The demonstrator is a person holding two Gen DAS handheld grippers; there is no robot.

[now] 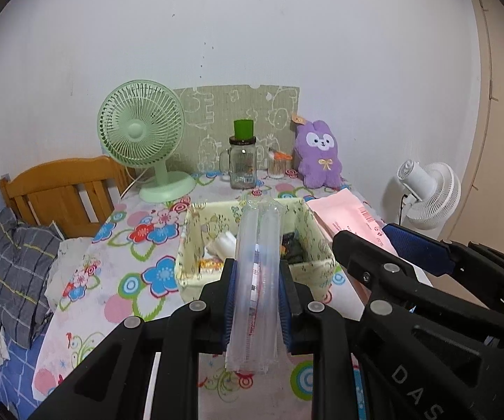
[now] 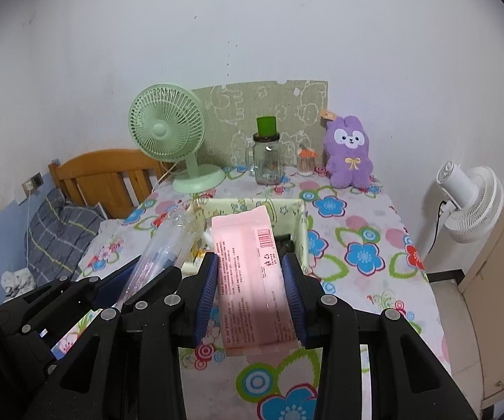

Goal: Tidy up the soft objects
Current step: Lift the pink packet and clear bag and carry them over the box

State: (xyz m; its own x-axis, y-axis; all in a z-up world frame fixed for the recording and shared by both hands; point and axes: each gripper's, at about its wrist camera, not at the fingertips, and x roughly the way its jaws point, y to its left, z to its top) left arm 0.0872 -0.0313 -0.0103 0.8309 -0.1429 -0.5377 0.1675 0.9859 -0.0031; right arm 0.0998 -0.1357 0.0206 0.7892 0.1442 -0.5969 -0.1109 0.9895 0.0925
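Carry step: left gripper (image 1: pixel 256 301) pinches clear pack (image 1: pixel 257 280), right gripper (image 2: pixel 250 301) pinches pink pack (image 2: pixel 248 280), above box (image 2: pixel 302 231). Next: lower, release inside.

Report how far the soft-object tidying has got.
Done: the fabric box already holds a few small items, too hidden to name. In hand: the left gripper is shut on a clear plastic pack, and the right gripper is shut on a pink pack; both hang above the box's near edge. Left: dropping both in, and possibly the purple plush by the wall.
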